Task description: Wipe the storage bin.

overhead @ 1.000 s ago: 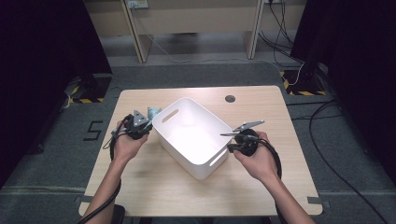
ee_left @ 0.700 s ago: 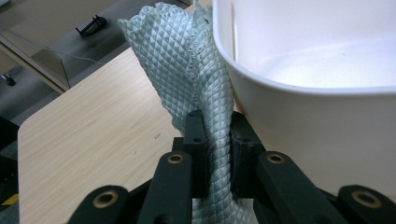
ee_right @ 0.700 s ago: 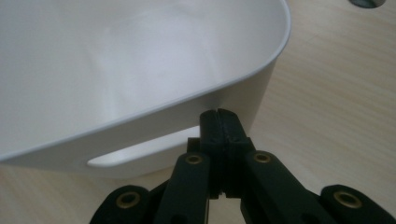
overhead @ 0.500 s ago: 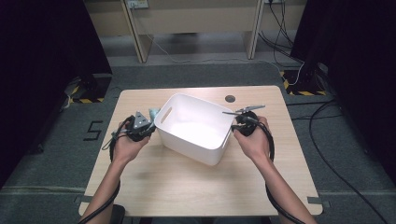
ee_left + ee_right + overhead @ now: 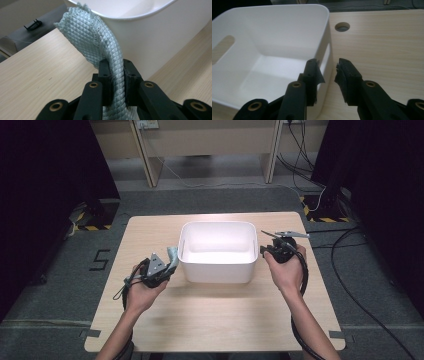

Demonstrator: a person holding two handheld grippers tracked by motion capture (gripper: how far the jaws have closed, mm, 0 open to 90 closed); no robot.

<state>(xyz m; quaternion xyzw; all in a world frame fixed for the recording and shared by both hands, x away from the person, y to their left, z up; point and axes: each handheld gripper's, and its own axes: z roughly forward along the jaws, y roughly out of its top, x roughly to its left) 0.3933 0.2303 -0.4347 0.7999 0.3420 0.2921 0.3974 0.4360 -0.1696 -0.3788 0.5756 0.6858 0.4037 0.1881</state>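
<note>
Cloth first: a pale grey-green quilted fabric cloth (image 5: 100,47) is being pinched between the pressed-together fingers (image 5: 105,75) of the left gripper (image 5: 169,264), and it is rising from them in a fold whose free end is leaning against the outer wall of the white rectangular plastic bin (image 5: 218,251), just under its rim. In the high view the cloth (image 5: 172,255) is sticking up ahead of those fingers, beside the bin's left end and still outside it. So the pickup is looking done, while the drop into the bin is still waiting.

Moving right, the bin is sitting square on the light wooden surface (image 5: 210,315), and as far as the pictures are showing, nothing is lying inside it. Its right wall is standing in the gap between the fingers (image 5: 312,75) of the right gripper (image 5: 272,249). Those fingers have just been opening and are now standing spread, one inside the wall by the handle slot, the other outside, neither pressing on it. That hand, I judge, is letting go after squaring the bin up.

What is remaining, by my reading: lifting the cloth over the rim, carrying it above the hollow beyond the left fingers, and letting it fall inside. A small round hole (image 5: 342,26) in the surface is lying well beyond the right fingers.
</note>
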